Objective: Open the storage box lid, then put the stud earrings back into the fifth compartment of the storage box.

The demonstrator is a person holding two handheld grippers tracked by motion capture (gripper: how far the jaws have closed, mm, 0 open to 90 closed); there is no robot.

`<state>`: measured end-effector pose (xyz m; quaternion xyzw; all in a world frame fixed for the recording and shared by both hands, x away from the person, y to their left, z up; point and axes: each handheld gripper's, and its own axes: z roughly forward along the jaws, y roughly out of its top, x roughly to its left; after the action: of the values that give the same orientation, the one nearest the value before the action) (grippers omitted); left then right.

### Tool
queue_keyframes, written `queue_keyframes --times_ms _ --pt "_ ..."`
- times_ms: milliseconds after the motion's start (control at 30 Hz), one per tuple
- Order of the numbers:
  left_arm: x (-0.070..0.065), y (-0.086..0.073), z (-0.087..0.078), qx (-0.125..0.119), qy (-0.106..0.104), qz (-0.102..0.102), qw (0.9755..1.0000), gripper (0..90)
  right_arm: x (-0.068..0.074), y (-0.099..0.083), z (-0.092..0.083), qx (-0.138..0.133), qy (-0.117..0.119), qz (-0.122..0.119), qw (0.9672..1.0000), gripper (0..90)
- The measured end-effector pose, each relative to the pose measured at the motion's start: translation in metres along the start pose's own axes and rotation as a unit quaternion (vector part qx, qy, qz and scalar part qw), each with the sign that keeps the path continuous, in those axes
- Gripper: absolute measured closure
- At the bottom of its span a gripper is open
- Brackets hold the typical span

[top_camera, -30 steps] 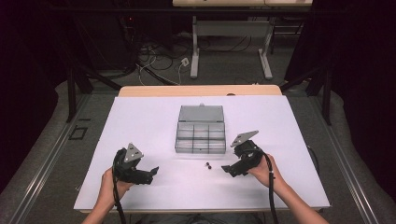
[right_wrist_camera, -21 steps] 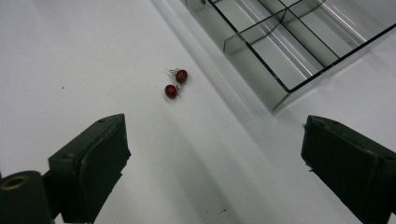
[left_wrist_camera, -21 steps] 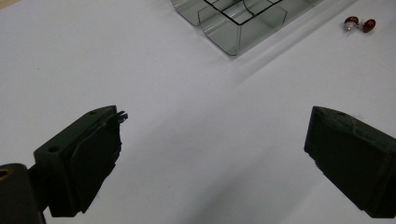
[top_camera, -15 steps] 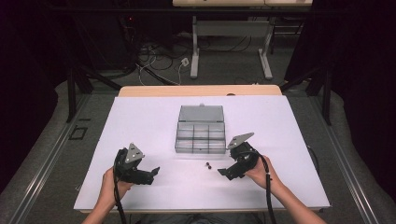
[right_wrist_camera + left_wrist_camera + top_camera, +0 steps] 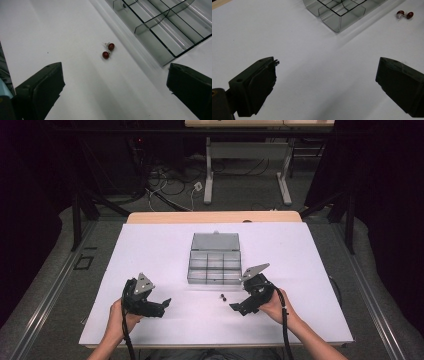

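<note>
While right tongs (image 5: 113, 82) gape, earrings (image 5: 108, 50) lie untouched.

Bright, even overhead light on the white table (image 5: 150, 250); dark surroundings. Soft shadows, mild glare on the clear box (image 5: 162, 27); near jaws slightly blurred.

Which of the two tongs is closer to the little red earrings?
The right tongs. In the high view the red earrings lie just ahead of their open jaws, near the clear compartment box. The left tongs sit farther off across the white table.
</note>
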<state>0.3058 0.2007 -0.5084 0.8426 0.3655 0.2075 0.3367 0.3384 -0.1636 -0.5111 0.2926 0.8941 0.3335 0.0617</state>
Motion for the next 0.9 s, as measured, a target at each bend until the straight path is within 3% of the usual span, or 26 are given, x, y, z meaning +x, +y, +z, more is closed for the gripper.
queue_keyframes --times_ms 700,900 --pt "-0.0003 0.0003 0.0002 0.007 0.004 0.009 0.9999 2.9 0.0017 0.0001 0.0063 -0.009 0.011 -0.006 0.9999 0.0" --pt "-0.0004 0.0004 0.0008 0.006 0.005 0.006 0.9999 2.9 0.0018 0.0008 0.0059 -0.021 0.014 -0.016 0.9996 12.1"
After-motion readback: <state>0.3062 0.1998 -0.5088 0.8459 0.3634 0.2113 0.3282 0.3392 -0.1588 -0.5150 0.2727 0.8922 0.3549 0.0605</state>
